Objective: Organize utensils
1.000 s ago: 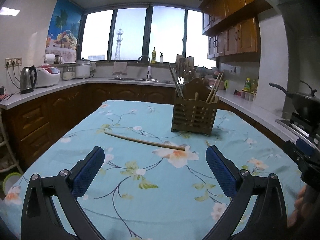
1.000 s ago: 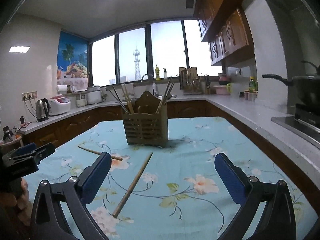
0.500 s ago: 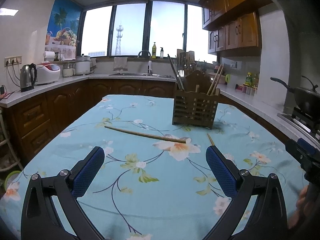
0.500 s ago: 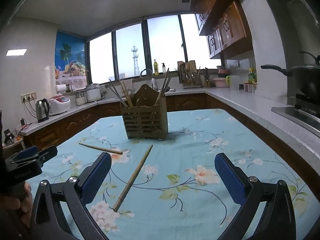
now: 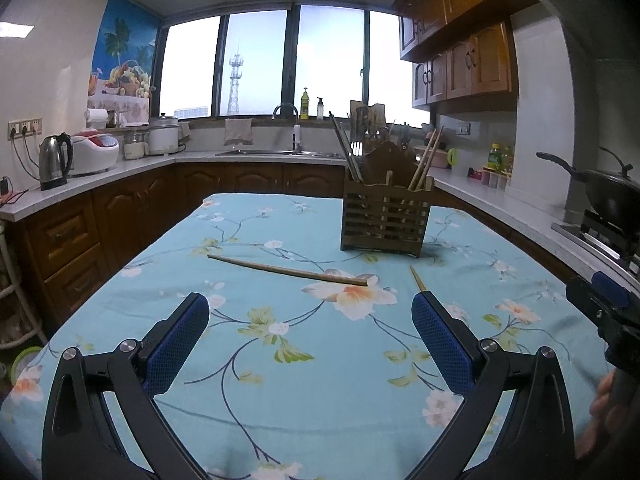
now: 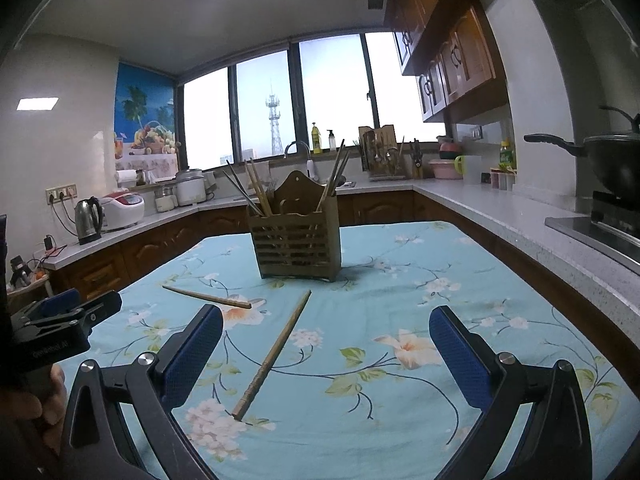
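Left wrist view: left tongs spread wide, nothing between them. Black plastic arms, blue pads with a fine mesh texture. Worktop covered in a smooth turquoise floral cloth. One wooden chopstick lies flat ahead of the tongs, thin round stick, thick end toward the right. Second chopstick only partly seen: its narrow tip pokes out above the right pad, the rest is hidden. Slatted wooden holder stands upright beyond both, boxy with an arched back panel, already carrying several upright chopsticks. Right tongs body shows at the right edge, blurred.

Versus 1.0 s ago: the holder sits a bit higher in frame, and the second chopstick's tip is plainer above the pad. Flat chopstick and holder haven't shifted on the cloth.

Right wrist view: right tongs also spread wide and empty, same black arms and blue mesh pads. The second chopstick lies diagonally between the pads, ridged thick butt nearest the camera, narrow tip pointing at the holder. The first chopstick lies left of it, well apart from the holder base. Left tongs body at the left edge.

Versus 1.0 s ago: the diagonal chopstick now sits more centrally between the pads; tongs width unchanged.
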